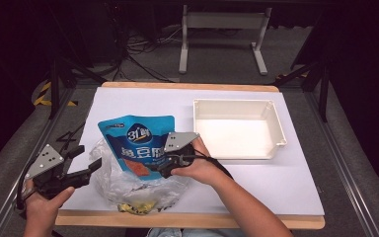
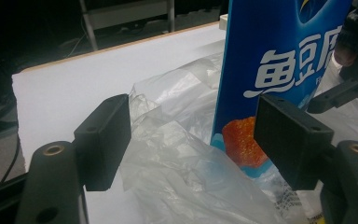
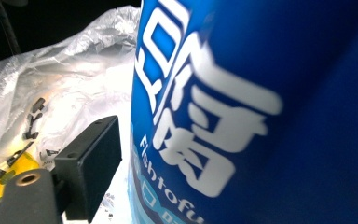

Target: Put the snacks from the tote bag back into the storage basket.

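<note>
1. High view: right gripper (image 1: pixel 157 167) clamped on blue snack pouch (image 1: pixel 137 142), lower end inside clear plastic bag (image 1: pixel 128 185).
2. Left gripper (image 1: pixel 91 169) spread apart, just left of bag, gripping nothing.
3. White tray (image 1: pixel 275 123) well apart, right of pouch.

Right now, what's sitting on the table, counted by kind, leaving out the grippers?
Blue snack pouch: 1
Clear plastic bag: 1
White tray: 1
Total: 3
</note>
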`<action>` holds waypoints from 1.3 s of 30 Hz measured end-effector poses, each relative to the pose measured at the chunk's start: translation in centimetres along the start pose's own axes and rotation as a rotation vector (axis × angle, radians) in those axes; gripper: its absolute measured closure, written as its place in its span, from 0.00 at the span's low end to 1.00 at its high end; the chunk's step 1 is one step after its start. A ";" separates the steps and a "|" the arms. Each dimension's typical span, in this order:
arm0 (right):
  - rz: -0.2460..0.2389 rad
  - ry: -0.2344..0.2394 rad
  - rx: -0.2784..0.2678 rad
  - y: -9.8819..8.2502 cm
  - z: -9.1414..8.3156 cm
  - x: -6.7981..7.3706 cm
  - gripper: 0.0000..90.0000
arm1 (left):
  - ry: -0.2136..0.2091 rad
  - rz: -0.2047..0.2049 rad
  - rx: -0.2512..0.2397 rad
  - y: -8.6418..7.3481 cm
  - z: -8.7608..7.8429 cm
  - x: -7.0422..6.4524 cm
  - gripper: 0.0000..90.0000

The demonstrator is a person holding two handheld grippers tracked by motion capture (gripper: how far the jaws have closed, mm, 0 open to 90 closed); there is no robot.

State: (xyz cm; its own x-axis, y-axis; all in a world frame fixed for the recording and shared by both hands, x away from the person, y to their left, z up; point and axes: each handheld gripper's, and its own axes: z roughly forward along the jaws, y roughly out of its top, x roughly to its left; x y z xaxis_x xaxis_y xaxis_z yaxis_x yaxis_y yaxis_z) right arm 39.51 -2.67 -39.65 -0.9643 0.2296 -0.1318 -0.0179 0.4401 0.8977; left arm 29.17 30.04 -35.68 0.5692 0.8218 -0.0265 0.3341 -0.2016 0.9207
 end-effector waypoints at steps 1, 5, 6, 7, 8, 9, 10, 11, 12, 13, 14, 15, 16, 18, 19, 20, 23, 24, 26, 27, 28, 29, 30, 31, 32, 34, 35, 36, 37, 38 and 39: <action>-0.003 0.002 0.009 -0.1 0.2 0.1 0.20 | 0.000 0.000 -0.001 0.0 0.0 0.0 0.32; -0.011 0.005 0.018 -0.2 0.6 0.2 0.21 | -0.003 0.001 -0.001 0.0 0.0 0.0 0.32; -0.014 0.005 0.025 -0.2 0.7 0.2 0.22 | -0.003 0.003 -0.002 0.0 0.0 0.0 0.32; -0.016 -0.001 0.024 -0.3 0.7 0.2 0.22 | -0.003 0.003 -0.003 0.0 0.0 0.0 0.32; -0.014 -0.001 0.025 -0.4 0.8 0.2 0.23 | -0.004 0.002 -0.003 0.0 0.0 0.0 0.32; -0.011 0.000 0.029 -0.4 0.8 0.2 0.23 | -0.004 0.002 -0.003 0.0 0.0 0.0 0.32; -0.017 -0.001 0.036 -0.5 0.8 0.2 0.26 | -0.005 0.003 -0.003 0.0 0.0 0.0 0.32; -0.019 0.002 0.039 -0.5 0.9 0.2 0.28 | -0.005 0.004 -0.003 0.0 0.0 0.0 0.32; -0.021 0.007 0.041 -0.6 0.9 0.2 0.31 | -0.005 0.005 -0.003 0.0 0.0 0.0 0.32; -0.021 0.016 0.047 -0.6 1.0 0.2 0.33 | -0.004 0.006 -0.004 0.0 0.1 0.0 0.32; -0.022 0.024 0.051 -0.6 0.9 0.2 0.34 | -0.004 0.006 -0.005 0.0 0.1 -0.1 0.31; -0.022 0.026 0.050 -0.6 0.9 0.2 0.36 | -0.004 0.006 -0.006 0.0 0.1 -0.1 0.31; -0.021 0.027 0.049 -0.6 0.9 0.1 0.37 | -0.006 0.005 -0.007 0.0 0.1 -0.1 0.31; -0.016 0.039 0.051 -0.7 0.9 0.0 0.42 | -0.005 0.006 -0.009 0.0 0.1 -0.1 0.31; -0.016 0.043 0.053 -0.7 0.8 0.0 0.44 | -0.004 0.007 -0.010 0.0 0.2 -0.1 0.31; -0.013 0.043 0.054 -0.7 0.8 0.0 0.46 | -0.006 0.007 -0.006 0.0 0.2 -0.1 0.31; -0.006 0.042 0.060 -0.6 0.7 0.0 0.50 | -0.006 0.007 -0.004 0.0 0.2 -0.1 0.31; -0.002 0.039 0.060 -0.6 0.7 0.0 0.51 | -0.006 0.006 -0.005 0.0 0.1 -0.1 0.31; -0.004 0.041 0.063 -0.5 0.7 0.0 0.53 | -0.005 0.005 -0.006 0.0 0.1 -0.1 0.31; -0.005 0.043 0.065 -0.5 0.7 0.0 0.53 | -0.005 0.004 -0.006 0.0 0.1 -0.1 0.31; -0.002 0.044 0.067 -0.5 0.7 -0.1 0.54 | -0.006 0.003 -0.006 -0.1 0.1 -0.1 0.31; -0.002 0.044 0.067 -0.5 0.7 -0.1 0.54 | -0.006 0.003 -0.006 -0.1 0.1 -0.1 0.31; 0.001 0.039 0.065 -0.5 0.7 -0.1 0.54 | -0.007 0.003 -0.005 -0.1 0.1 -0.1 0.31; 0.004 0.039 0.064 -0.5 0.7 -0.2 0.54 | -0.008 0.004 -0.005 -0.1 0.1 -0.1 0.31; 0.007 0.039 0.063 -0.5 0.7 -0.3 0.55 | -0.008 0.003 -0.005 -0.1 0.1 -0.1 0.31; 0.010 0.035 0.062 -0.5 0.7 -0.4 0.55 | -0.008 0.005 -0.005 -0.1 0.2 -0.1 0.31; 0.009 0.036 0.063 -0.5 0.7 -0.5 0.55 | -0.009 0.005 -0.004 -0.1 0.2 -0.1 0.31; 0.010 0.033 0.067 -0.5 0.6 -0.6 0.55 | -0.008 0.006 -0.004 -0.1 0.2 -0.1 0.31; 0.011 0.033 0.067 -0.5 0.7 -0.7 0.56 | -0.009 0.006 -0.003 -0.1 0.2 -0.1 0.31; 0.017 0.037 0.069 -0.5 0.6 -0.8 0.56 | -0.009 0.005 -0.003 -0.1 0.2 -0.1 0.31; 0.020 0.034 0.070 -0.4 0.7 -0.9 0.56 | -0.009 0.005 -0.003 -0.1 0.2 -0.1 0.31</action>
State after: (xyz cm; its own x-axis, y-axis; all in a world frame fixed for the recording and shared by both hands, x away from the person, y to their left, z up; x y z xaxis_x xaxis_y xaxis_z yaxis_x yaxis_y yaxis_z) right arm 40.51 -2.48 -40.19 -0.9728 0.2097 -0.0984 0.0191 0.4960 0.8681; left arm 29.25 29.85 -35.86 0.5778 0.8158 -0.0255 0.3291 -0.2043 0.9219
